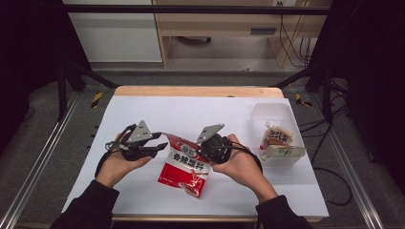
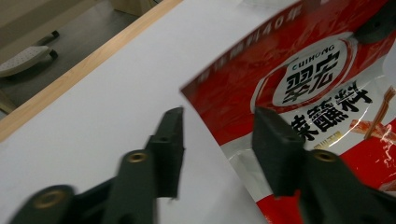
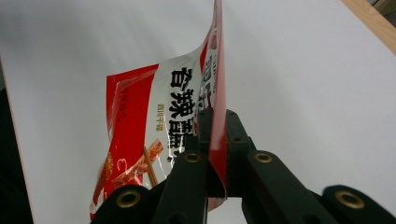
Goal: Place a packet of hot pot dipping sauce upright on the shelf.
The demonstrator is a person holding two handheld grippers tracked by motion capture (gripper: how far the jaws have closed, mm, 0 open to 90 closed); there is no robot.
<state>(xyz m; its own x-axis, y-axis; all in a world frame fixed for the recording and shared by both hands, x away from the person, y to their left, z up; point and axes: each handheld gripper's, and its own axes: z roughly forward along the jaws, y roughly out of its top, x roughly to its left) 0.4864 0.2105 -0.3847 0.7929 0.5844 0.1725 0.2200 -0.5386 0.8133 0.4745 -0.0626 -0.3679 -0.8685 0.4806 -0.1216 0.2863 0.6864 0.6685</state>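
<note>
A red and white seasoning packet (image 1: 184, 167) with black Chinese lettering hangs tilted over the white table cover (image 1: 191, 112), its lower end near the front. My right gripper (image 1: 203, 147) is shut on the packet's top right edge; the right gripper view has the red edge (image 3: 218, 70) pinched thin between the jaws of the right gripper (image 3: 218, 114). My left gripper (image 1: 160, 141) stands open just left of the packet's top left corner. In the left gripper view the packet (image 2: 317, 70) runs behind the spread jaws of the left gripper (image 2: 218, 114), and no pad presses on it.
A clear plastic container (image 1: 274, 112) stands at the table's right side with sauce pouches (image 1: 277, 138) in it. The wooden table edge (image 1: 198, 90) runs along the back. Metal rails flank the table left and right.
</note>
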